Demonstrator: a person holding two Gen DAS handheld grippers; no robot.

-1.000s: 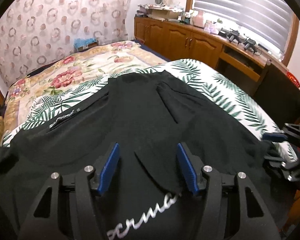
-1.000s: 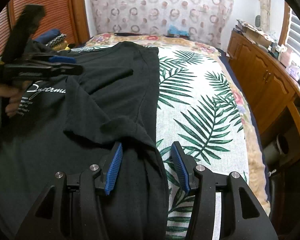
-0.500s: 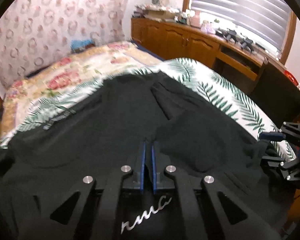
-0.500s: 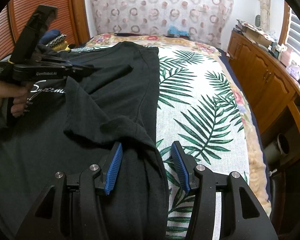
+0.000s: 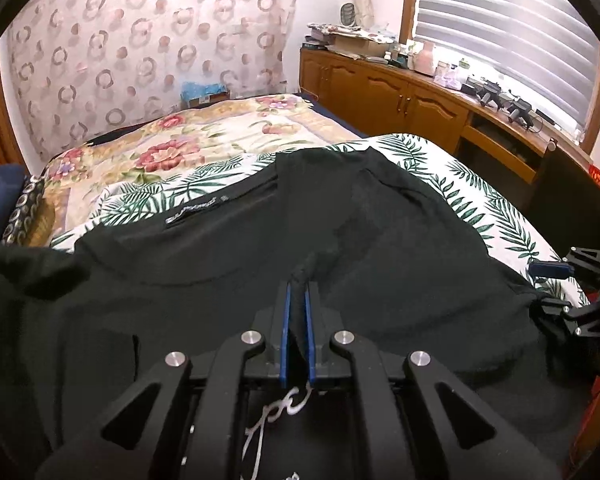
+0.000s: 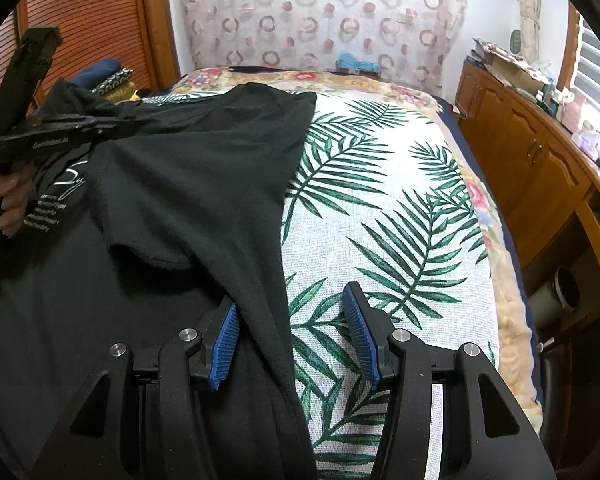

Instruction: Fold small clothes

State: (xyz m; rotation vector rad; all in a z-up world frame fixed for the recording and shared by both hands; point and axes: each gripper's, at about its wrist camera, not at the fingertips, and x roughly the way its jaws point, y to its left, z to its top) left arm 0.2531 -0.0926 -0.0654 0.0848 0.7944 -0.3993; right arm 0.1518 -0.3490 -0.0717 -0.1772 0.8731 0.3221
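Matt black cloth shirt (image 6: 188, 184), woven leaf-print bedspread (image 6: 380, 216), glossy wooden cabinets (image 5: 384, 96).

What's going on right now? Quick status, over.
Left gripper shut, pinching the black T-shirt. Right gripper open, straddling the shirt's edge on the leaf-print bedspread. Nothing in the way.

LOCATION: home bedroom | EVIDENCE: bed (image 6: 400, 208) with palm-leaf cover; floral quilt (image 5: 204, 148); wooden cabinets (image 5: 384, 100) under window blinds (image 5: 508, 28); patterned curtain (image 5: 140, 52)

One black T-shirt (image 5: 220, 292), two grippers, one leaf-print bedspread (image 6: 400, 220), one floral quilt (image 5: 188, 152)
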